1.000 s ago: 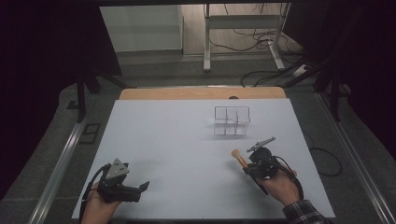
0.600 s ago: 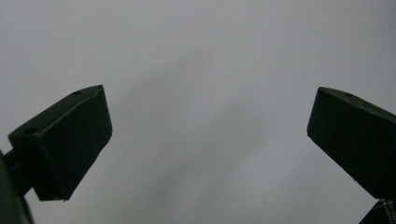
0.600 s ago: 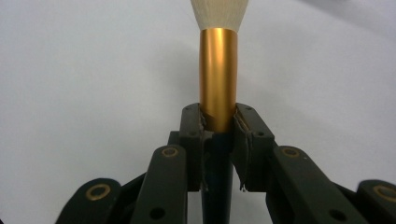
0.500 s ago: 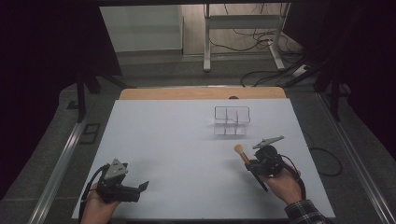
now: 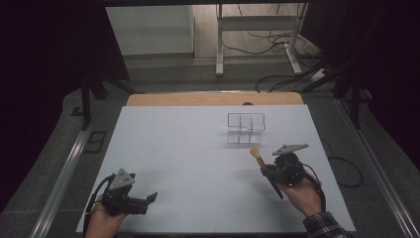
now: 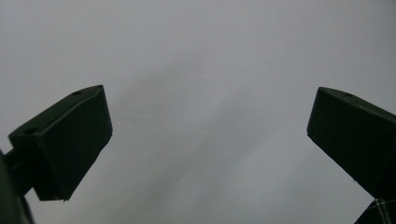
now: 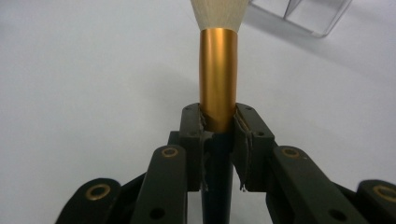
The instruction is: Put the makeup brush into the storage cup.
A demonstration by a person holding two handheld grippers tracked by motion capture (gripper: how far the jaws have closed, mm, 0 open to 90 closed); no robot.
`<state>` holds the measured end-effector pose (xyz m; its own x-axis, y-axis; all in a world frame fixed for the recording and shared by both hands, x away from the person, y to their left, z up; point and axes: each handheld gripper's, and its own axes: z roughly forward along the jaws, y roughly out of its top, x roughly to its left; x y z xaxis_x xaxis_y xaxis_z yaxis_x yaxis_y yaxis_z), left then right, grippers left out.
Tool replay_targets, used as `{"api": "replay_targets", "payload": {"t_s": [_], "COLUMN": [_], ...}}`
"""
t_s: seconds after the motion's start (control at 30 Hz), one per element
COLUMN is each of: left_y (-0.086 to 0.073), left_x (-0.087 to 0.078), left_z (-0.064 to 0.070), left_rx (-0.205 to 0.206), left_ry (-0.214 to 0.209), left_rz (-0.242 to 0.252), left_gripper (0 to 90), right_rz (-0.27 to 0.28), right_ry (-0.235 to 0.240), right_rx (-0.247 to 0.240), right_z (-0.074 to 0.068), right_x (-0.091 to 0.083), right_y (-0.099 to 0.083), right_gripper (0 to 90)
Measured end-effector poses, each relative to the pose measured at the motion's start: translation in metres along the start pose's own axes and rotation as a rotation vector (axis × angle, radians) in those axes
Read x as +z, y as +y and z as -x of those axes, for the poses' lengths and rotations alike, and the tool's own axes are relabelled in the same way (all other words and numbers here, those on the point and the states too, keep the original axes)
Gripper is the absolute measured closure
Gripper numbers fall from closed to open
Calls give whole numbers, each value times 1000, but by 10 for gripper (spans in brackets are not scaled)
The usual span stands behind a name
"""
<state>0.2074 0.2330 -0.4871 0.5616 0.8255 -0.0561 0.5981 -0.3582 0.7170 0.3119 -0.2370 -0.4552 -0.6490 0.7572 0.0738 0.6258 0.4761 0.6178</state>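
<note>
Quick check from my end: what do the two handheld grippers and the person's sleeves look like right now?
Both the left gripper and the right gripper are black, each topped by a grey three-cornered plate, with a black cable trailing back. The right gripper's linkage arms carry brass-coloured ringed pivots. A plaid sleeve covers the right wrist.

brush (image 7: 218,70) bristles cropped, organizer (image 7: 308,14) cropped
</note>
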Motion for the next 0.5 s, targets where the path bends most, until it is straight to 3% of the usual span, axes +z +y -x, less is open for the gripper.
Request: {"api": "replay_targets", "payload": {"t_s": [0.5], "left_y": [-1], "left_x": [3], "left_z": [-1], "left_rx": [13], "left_ry": [8], "left_rz": [-36], "left_gripper": [10], "right_rz": [105], "right_ry": [-8], "right_rx": [6], "right_z": [2], "right_x": [-11], "right_y": [2], "right_gripper": [743]}}
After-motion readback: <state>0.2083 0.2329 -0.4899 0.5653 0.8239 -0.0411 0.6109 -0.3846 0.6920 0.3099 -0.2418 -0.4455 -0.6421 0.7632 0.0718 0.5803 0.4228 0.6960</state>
